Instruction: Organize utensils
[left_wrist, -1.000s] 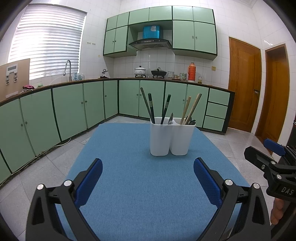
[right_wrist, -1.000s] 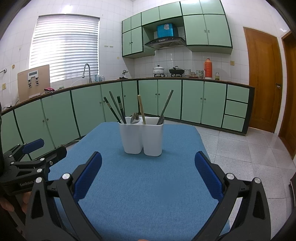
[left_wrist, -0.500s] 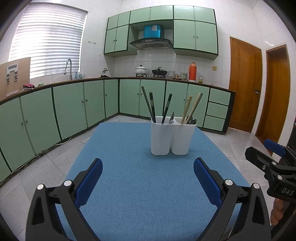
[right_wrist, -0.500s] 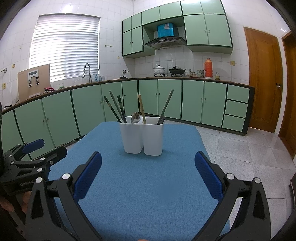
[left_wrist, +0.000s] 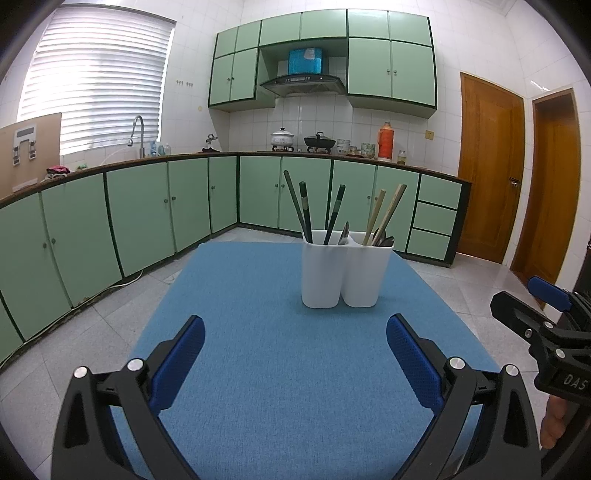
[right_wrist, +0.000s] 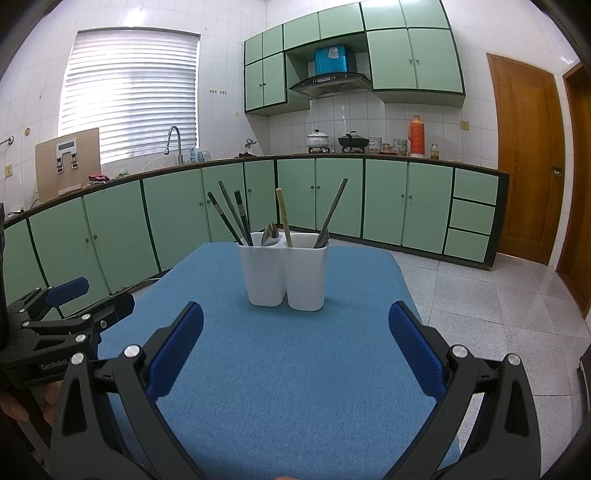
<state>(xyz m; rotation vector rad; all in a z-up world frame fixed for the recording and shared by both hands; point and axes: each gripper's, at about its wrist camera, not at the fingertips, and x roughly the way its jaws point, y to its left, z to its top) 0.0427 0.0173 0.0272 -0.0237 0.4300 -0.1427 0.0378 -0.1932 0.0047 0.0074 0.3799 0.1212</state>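
Note:
A white two-compartment utensil holder stands upright toward the far end of the blue table mat; it also shows in the right wrist view. Its left compartment holds dark chopsticks and a metal spoon. Its right compartment holds wooden chopsticks and spoons. My left gripper is open and empty, above the mat, well short of the holder. My right gripper is open and empty, also short of the holder. Each gripper shows at the edge of the other's view.
The mat covers a small table with tiled floor around it. Green base cabinets curve along the back and left, with a sink tap, pots and a red thermos on the counter. Wooden doors stand at the right.
Nothing on the table has moved. The left view has shifted very slightly; both grippers stay open in the same place.

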